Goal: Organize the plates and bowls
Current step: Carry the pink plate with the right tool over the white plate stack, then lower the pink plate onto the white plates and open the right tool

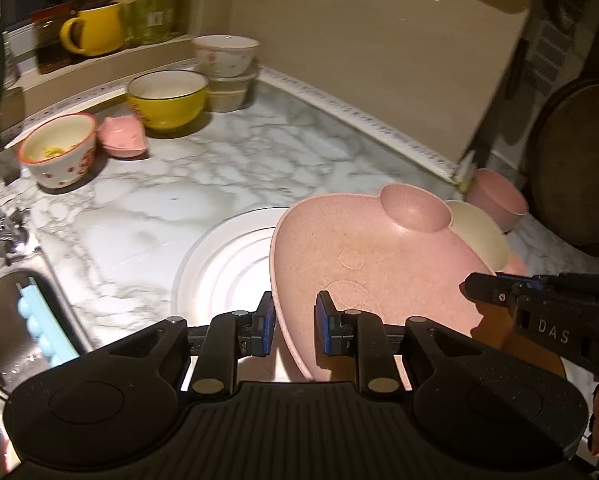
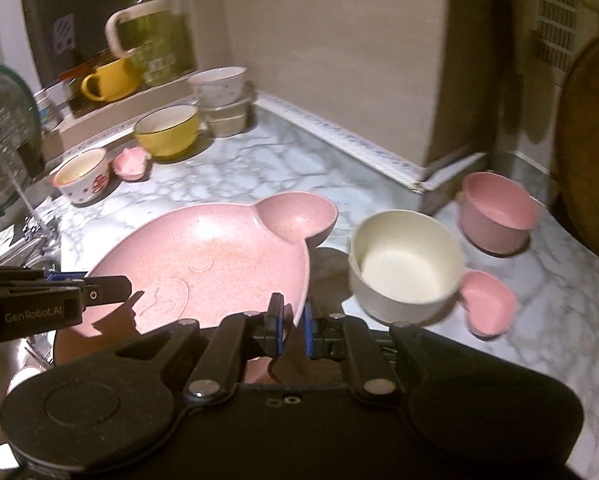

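Left wrist view: the left gripper (image 1: 295, 322) pinches the near rim of a pink pig-face plate (image 1: 379, 276), blue pads on either side of the edge. Plate is tilted, lifted above the marble counter (image 1: 203, 184), and overlaps a white round plate (image 1: 223, 264) lying flat beneath it. The right gripper (image 1: 469, 286) enters from the right, its tip at the plate's far-right rim.

Right wrist view: the right gripper (image 2: 293, 320) is pressed together on the plate's (image 2: 219, 256) right edge, rim between the pads. Plate carried by both tools. One ear well of the plate points toward the back wall.

Just right of the plate: a cream bowl (image 2: 407, 264), blurred, and a small pink heart dish (image 2: 487, 300) touching it. Behind these, a pink bowl (image 2: 495, 212) near the wall corner.

Far left along the backsplash: a red-patterned bowl (image 1: 59, 152), a small pink dish (image 1: 123, 136), a yellow bowl (image 1: 167, 96), a white floral bowl (image 1: 225, 54) stacked on containers. Sink (image 1: 3, 320) at lower left.
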Tool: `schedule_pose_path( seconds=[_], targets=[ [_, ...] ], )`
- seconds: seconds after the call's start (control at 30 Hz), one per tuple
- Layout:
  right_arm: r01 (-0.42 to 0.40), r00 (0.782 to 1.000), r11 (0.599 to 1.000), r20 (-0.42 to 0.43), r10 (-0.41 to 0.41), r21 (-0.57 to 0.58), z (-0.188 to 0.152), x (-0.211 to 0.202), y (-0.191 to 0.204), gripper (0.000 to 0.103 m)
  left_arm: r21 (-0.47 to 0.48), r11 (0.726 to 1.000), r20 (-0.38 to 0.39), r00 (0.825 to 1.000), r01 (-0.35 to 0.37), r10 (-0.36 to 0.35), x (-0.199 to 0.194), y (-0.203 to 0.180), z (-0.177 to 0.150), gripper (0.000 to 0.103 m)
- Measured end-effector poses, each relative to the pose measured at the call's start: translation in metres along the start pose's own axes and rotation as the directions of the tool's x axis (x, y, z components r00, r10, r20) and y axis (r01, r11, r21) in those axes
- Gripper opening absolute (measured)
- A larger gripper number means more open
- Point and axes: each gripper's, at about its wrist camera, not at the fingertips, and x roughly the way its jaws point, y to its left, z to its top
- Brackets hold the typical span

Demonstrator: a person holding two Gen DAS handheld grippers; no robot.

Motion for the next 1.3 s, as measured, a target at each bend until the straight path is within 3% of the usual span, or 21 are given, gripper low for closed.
schedule_pose_path(
  seconds=[0.43,1.17,1.3],
  targets=[
    [-0.028,0.999,0.998,-0.038,0.026,-0.055,0.016,0.052,0.031,0.009,-0.037,0.998,-0.028,0.998,-0.056,0.055,0.033,0.031,0.002,0.021],
    [-0.015,0.996,0.996,-0.088,0.008,-0.084,0.013,0.072,0.033,0.009,-0.034,0.997,-0.08,0.995,-0.063,0.06,0.055,0.032,-0.006,0.021],
    [-0.017,0.996,0.996,-0.093,0.009,-0.082,0.011,0.072,0.03,0.016,-0.022,0.998,-0.077,0.996,-0.053,0.052,0.057,0.029,-0.008,0.021]
  ],
)
